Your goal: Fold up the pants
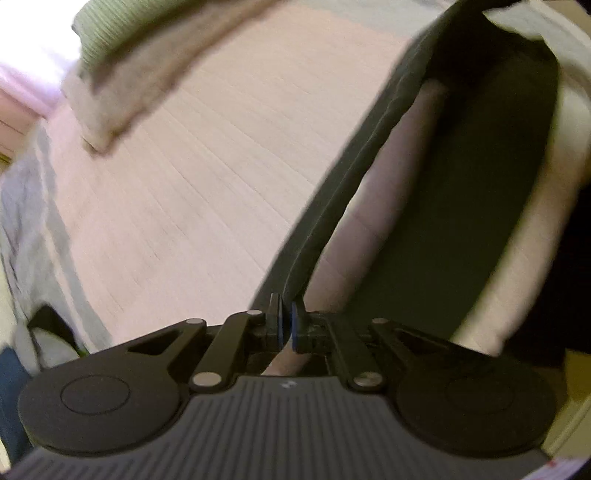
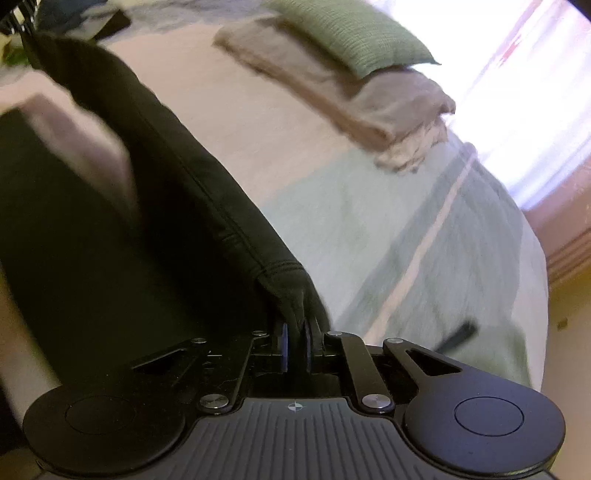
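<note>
The bed (image 2: 295, 155) is the biggest thing in front of me, its pale pinkish cover filling the middle of both wrist views and giving way, toward four o'clock in my right view, to a light green blanket (image 2: 436, 258) crossed by a pale stripe. Next in size are the pants (image 2: 177, 177), dark and almost black, lifted off the cover and stretched between my two tools: in the right view they run as a thick seamed band from eleven o'clock down to the fingers at centre, and in the left view the pants (image 1: 369, 158) rise from the fingers toward one o'clock, with more dark cloth hanging at three o'clock and hiding the bed there. At one o'clock in the right view lies a folded beige towel (image 2: 373, 107), with a green ribbed cushion (image 2: 354, 33) resting on its far end; the same towel (image 1: 140, 74) and cushion (image 1: 110, 26) sit at eleven o'clock in the left view, well apart from the pants. Bright curtained light (image 2: 517, 92) washes out the room at two o'clock on the right. My left gripper (image 1: 285, 321) is pinched narrow on an edge of the pants, blue pads nearly meeting. My right gripper (image 2: 295, 347) is likewise clamped on a bunched, stitched corner of the pants. Everything is motion-blurred.
</note>
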The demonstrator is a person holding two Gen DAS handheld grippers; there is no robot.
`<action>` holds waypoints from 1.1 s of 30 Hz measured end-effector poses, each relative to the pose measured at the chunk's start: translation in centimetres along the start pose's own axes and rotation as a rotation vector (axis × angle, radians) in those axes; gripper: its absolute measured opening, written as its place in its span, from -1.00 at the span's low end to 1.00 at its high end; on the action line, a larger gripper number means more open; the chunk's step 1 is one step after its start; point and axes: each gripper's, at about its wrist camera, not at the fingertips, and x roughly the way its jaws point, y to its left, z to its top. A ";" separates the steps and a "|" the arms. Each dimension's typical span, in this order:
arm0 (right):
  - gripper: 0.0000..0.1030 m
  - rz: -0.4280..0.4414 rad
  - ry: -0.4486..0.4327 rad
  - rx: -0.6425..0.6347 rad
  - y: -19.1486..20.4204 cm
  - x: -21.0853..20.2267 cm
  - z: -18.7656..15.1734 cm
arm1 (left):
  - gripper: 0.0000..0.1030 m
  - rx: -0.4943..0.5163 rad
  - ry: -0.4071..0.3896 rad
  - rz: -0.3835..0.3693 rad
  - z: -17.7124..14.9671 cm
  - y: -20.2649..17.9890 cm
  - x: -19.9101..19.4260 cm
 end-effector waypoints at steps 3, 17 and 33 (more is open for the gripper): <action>-0.90 0.013 0.091 0.011 4.7 1.3 -4.2 | -0.96 0.033 0.104 -0.068 -3.6 -5.7 2.6; -0.03 -0.067 0.185 0.834 7.8 -1.1 -7.3 | -0.96 0.122 0.093 -0.177 -7.5 -11.2 7.3; -0.01 -0.114 0.141 1.248 -1.5 2.4 -11.5 | -0.73 0.009 0.162 -0.097 -7.8 -11.3 5.6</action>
